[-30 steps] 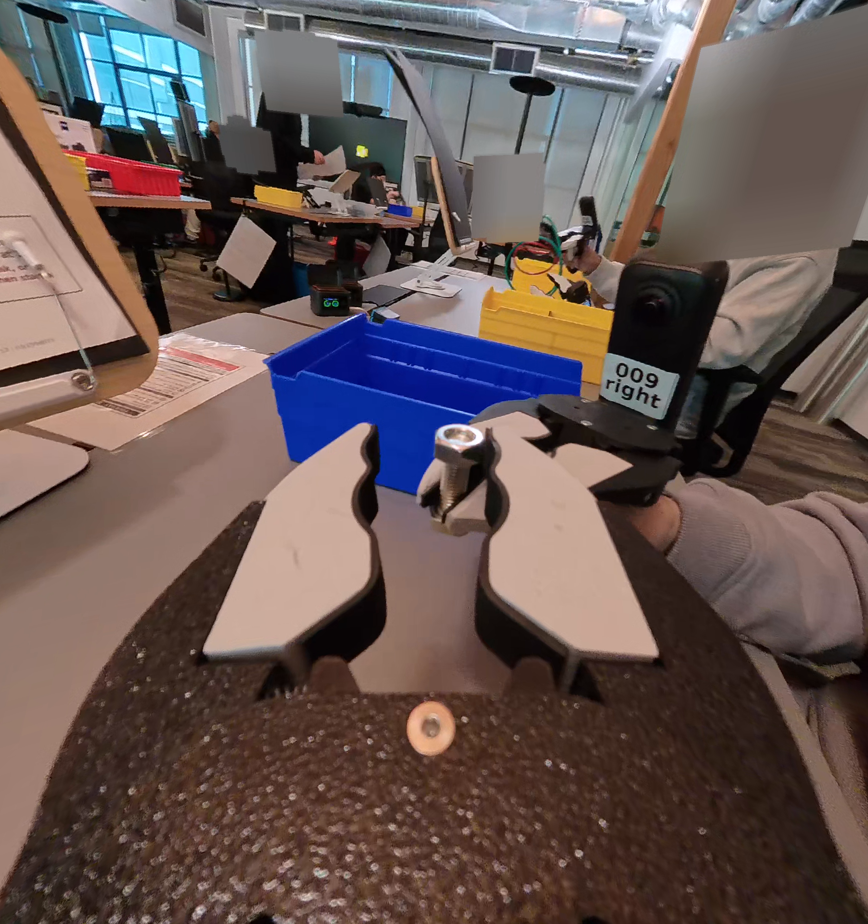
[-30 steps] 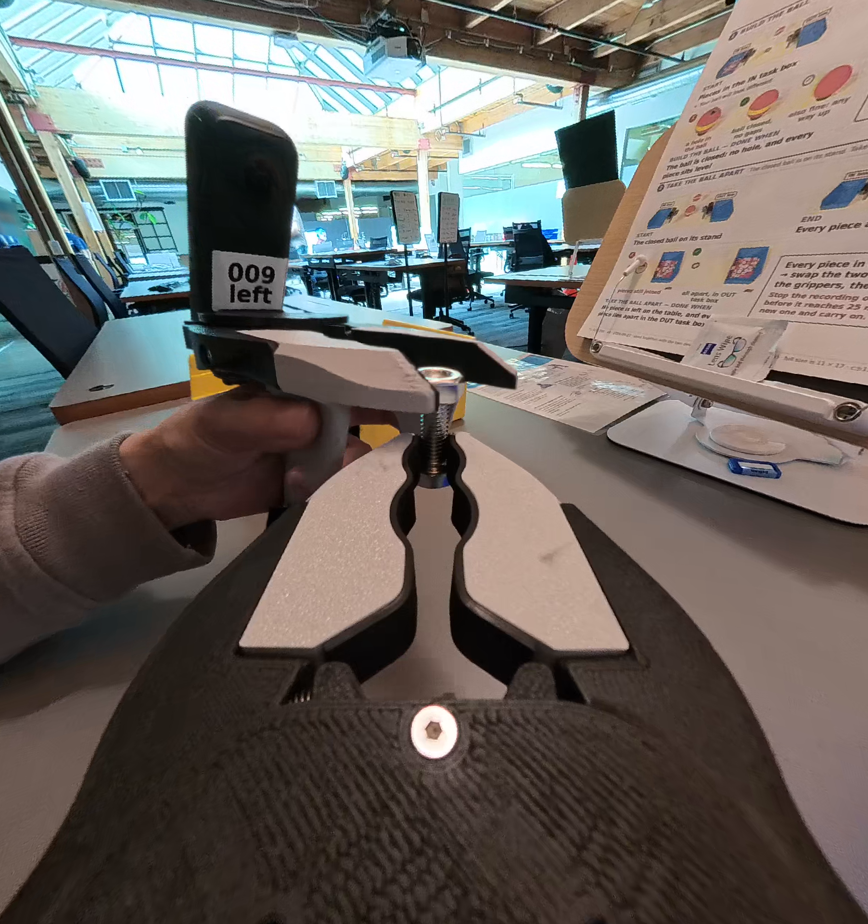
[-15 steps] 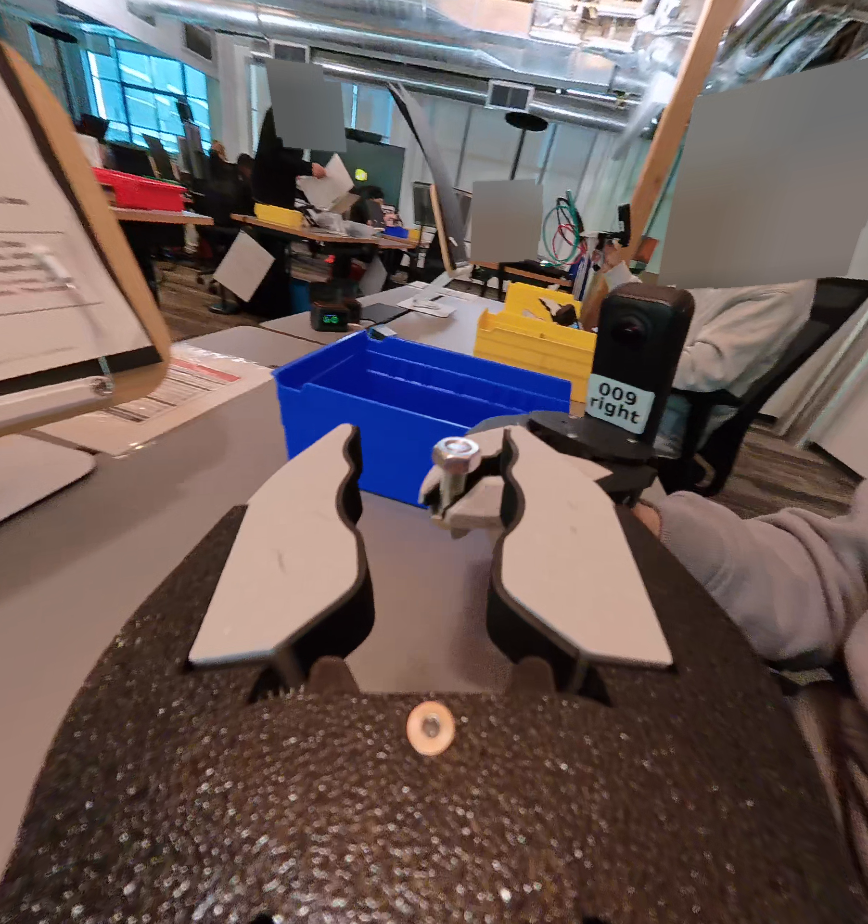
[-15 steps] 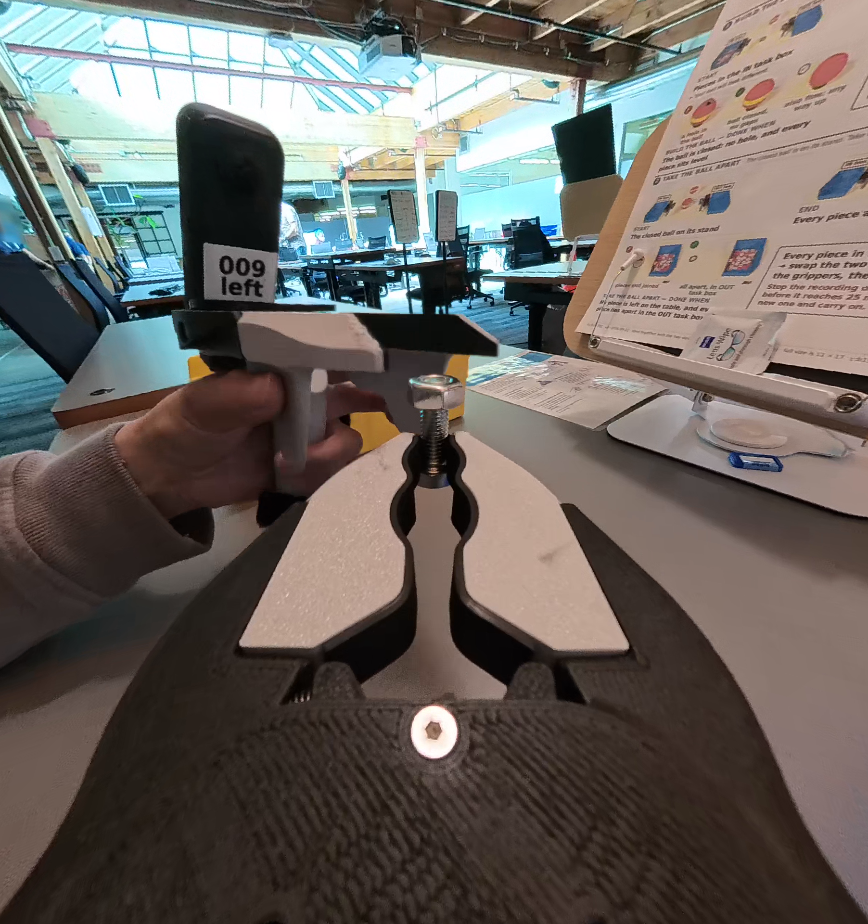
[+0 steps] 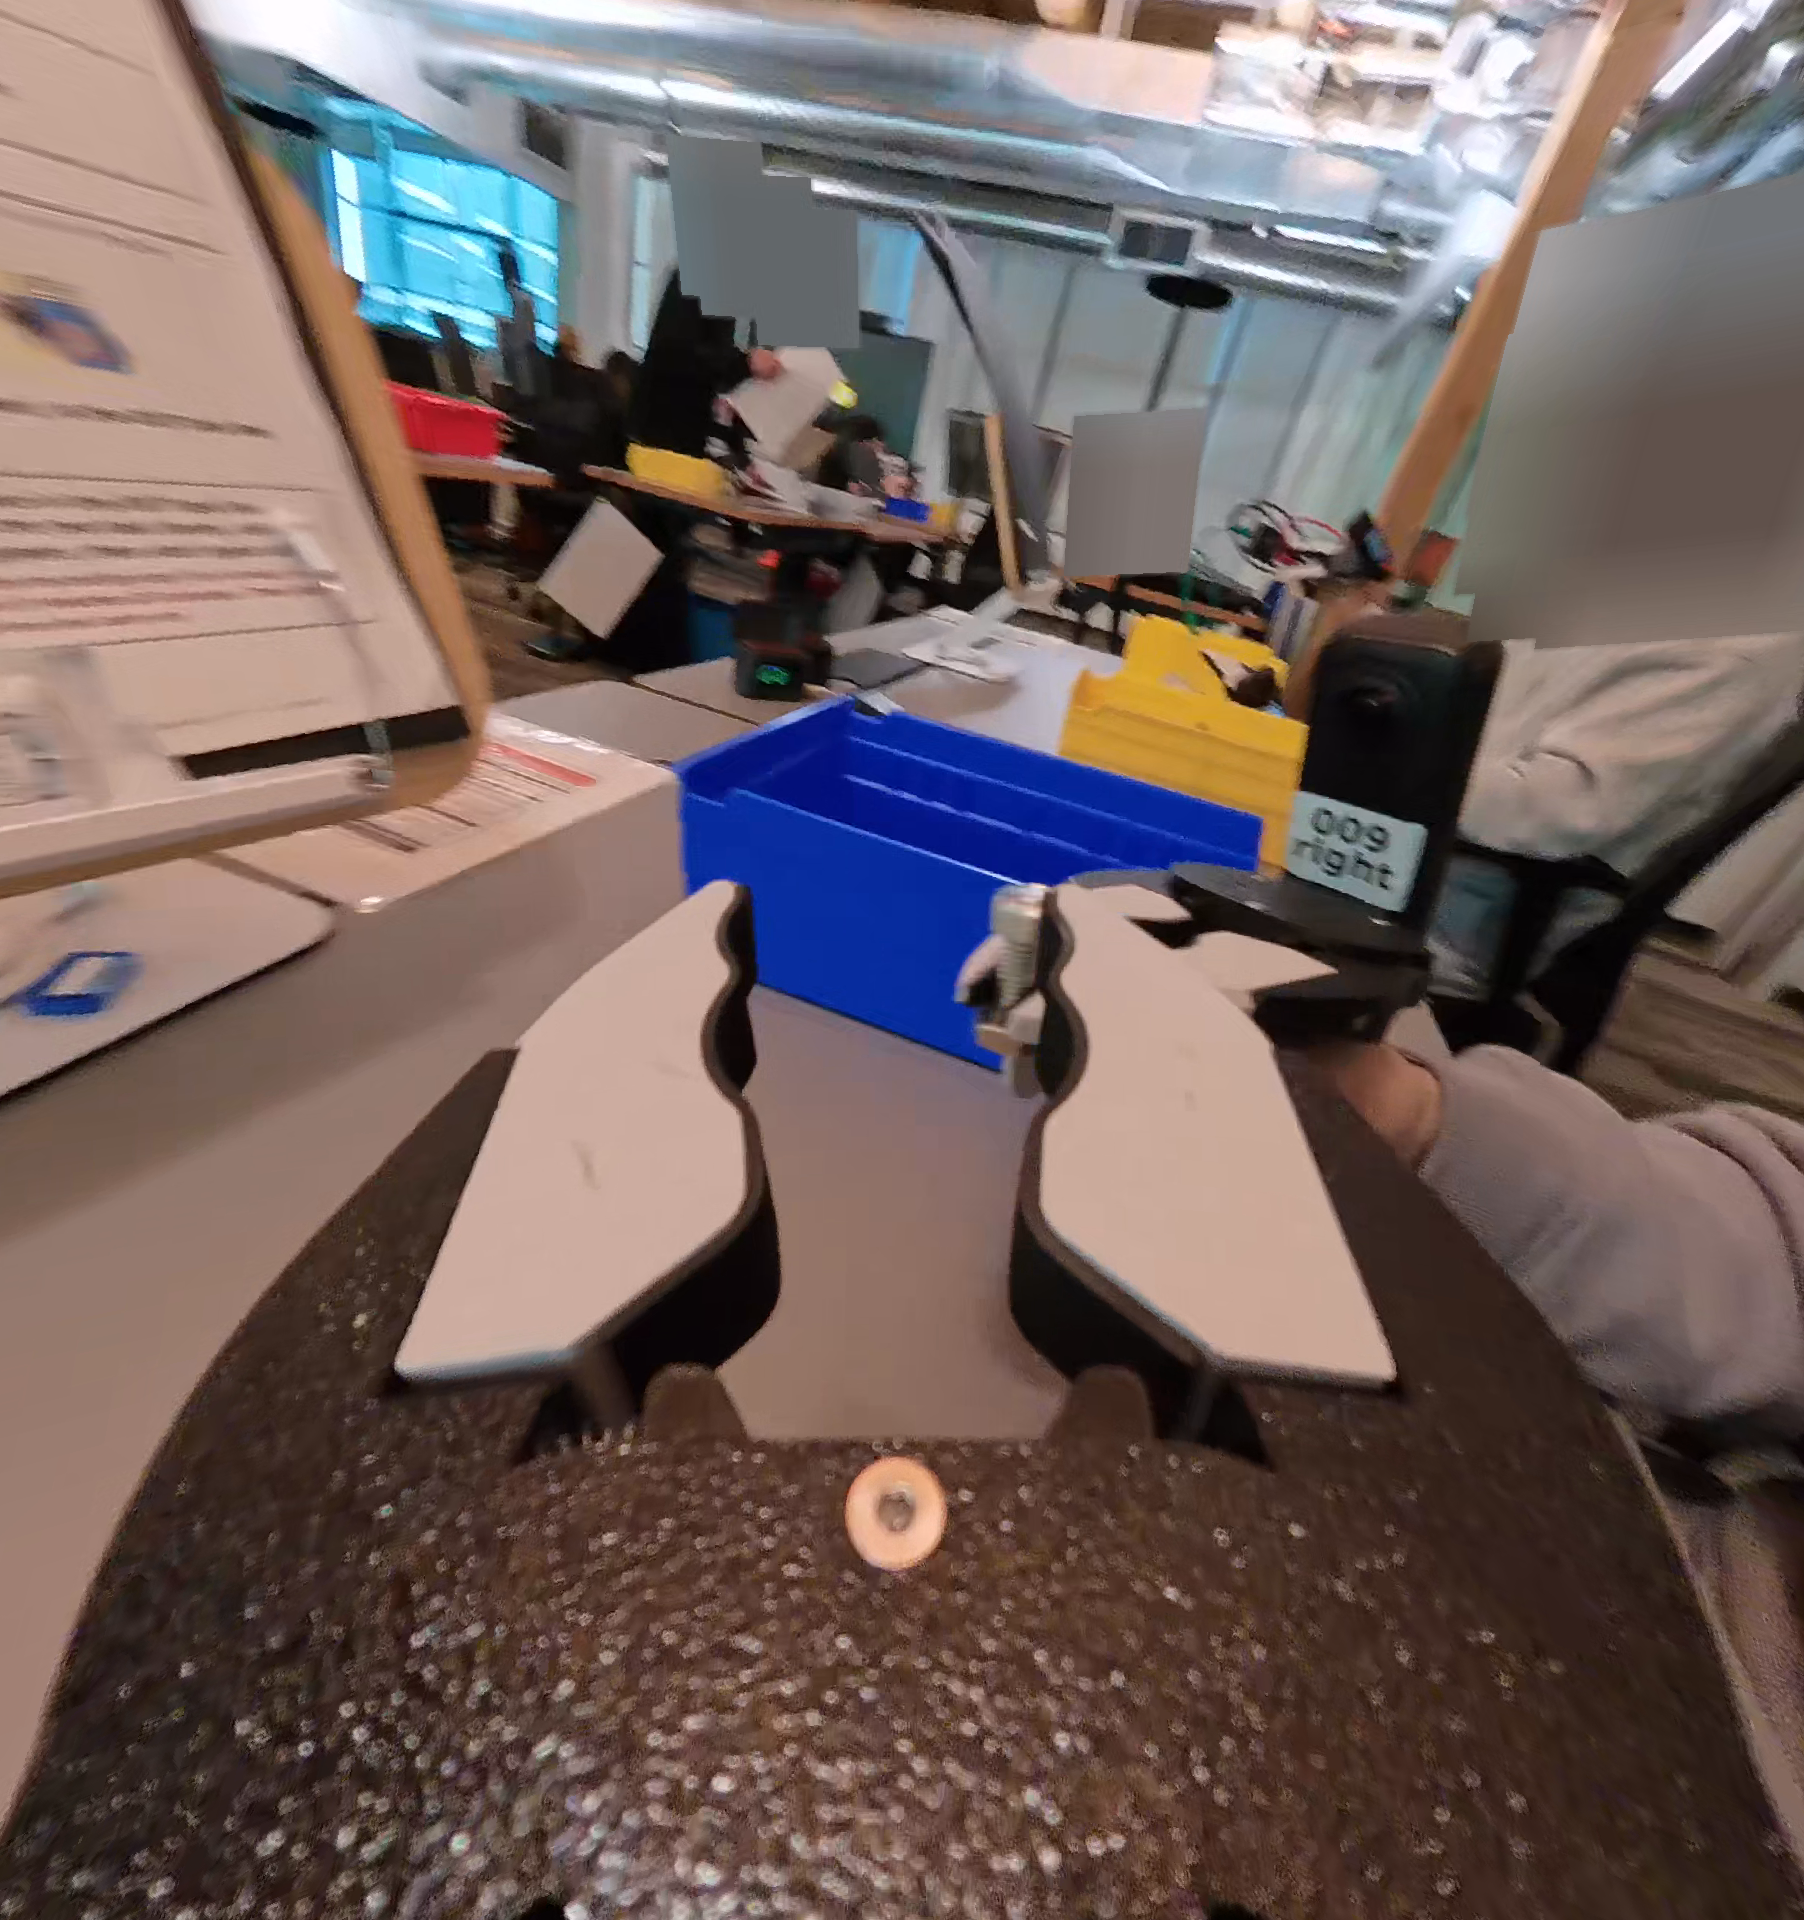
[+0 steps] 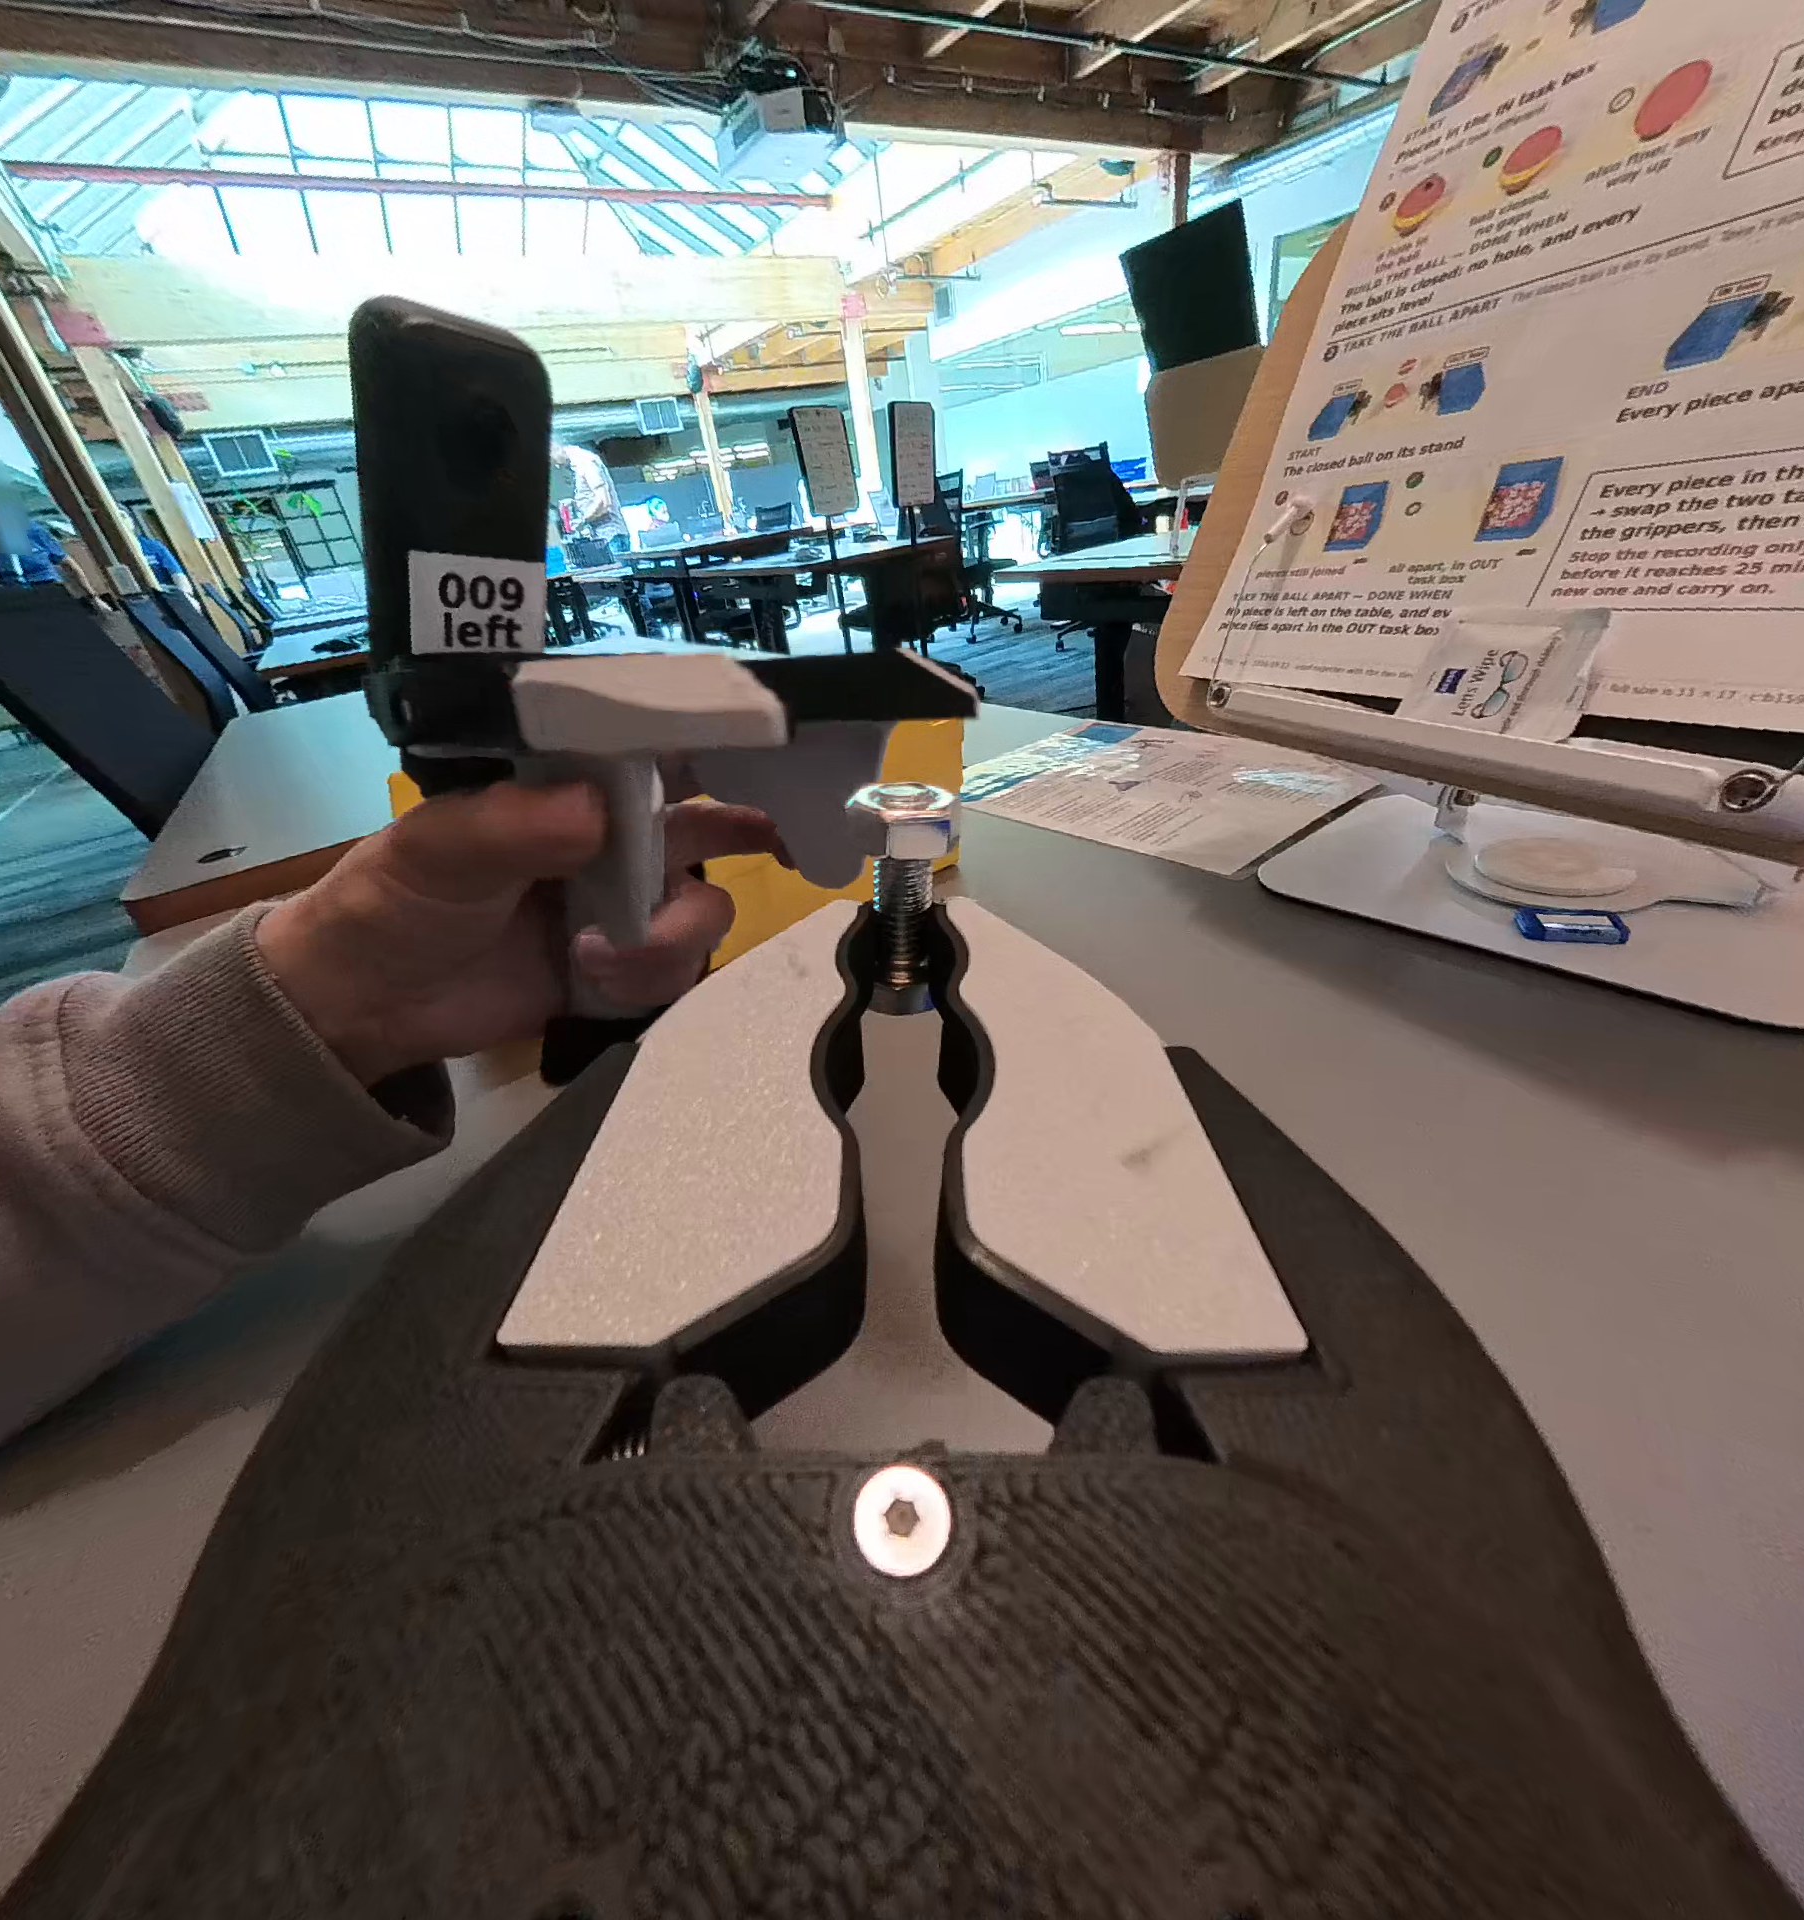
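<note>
My right claw [image 6: 900,940] clamping threaded shank of upright silver steel bolt [image 6: 900,883], both pads pressing; silver hex nut [image 6: 903,816] sitting high on bolt. My left claw [image 5: 887,971] gaping wide, holding nothing; its right fingertip [image 5: 1069,935] just beside bolt, contact unclear. Both hovering over grey counter [image 6: 1500,1195]. Blue plastic bin [image 5: 939,831] lying just beyond left claw, yellow bin [image 5: 1178,727] behind it. Tilted instruction board on white stand [image 6: 1500,416] standing at right in right wrist view.

Bin [image 5: 939,883] on table [image 5: 254,1091], second bin [image 5: 1178,727] behind, stand [image 5: 150,520] left
</note>
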The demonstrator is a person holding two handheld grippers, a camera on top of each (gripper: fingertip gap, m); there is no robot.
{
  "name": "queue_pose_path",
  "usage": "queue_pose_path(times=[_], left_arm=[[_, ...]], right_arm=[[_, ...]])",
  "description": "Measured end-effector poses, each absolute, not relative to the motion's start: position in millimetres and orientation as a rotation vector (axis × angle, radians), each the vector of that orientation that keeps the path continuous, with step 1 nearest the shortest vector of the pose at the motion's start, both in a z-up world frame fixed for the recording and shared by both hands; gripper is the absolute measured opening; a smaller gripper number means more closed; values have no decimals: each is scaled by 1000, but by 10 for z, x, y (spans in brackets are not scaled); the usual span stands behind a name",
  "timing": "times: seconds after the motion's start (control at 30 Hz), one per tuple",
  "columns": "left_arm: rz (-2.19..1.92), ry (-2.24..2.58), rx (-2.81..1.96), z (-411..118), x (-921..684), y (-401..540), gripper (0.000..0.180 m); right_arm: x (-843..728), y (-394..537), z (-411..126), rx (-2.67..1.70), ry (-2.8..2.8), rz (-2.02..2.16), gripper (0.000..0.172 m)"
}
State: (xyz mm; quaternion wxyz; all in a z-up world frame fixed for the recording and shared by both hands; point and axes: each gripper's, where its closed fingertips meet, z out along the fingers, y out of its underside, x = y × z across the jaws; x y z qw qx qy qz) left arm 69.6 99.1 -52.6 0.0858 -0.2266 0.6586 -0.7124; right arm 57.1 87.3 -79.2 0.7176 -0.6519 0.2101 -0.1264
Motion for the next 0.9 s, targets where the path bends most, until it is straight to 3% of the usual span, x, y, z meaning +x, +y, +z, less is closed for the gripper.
queue_pose_path(times=[0.13,0.2,0.27,0.33,0.43,0.9], left_arm=[[-2086,2049,-630,-622,609,712,55],[-2063,2039,-683,-665,665,737,47],[-2067,2029,-712,-680,706,831,54],[-2020,1954,-784,-685,829,1025,41],[-1940,1897,-846,-695,943,1285,36],[-1980,1837,-893,-807,1023,1313,43]], right_arm=[[549,901,-798,-1446,456,-268,9],[537,907,-783,-1442,448,-266,9],[564,894,-794,-1445,469,-269,9],[582,861,-795,-1436,479,-258,9],[604,834,-775,-1427,489,-264,9],[433,949,-661,-1396,467,-43,9]])
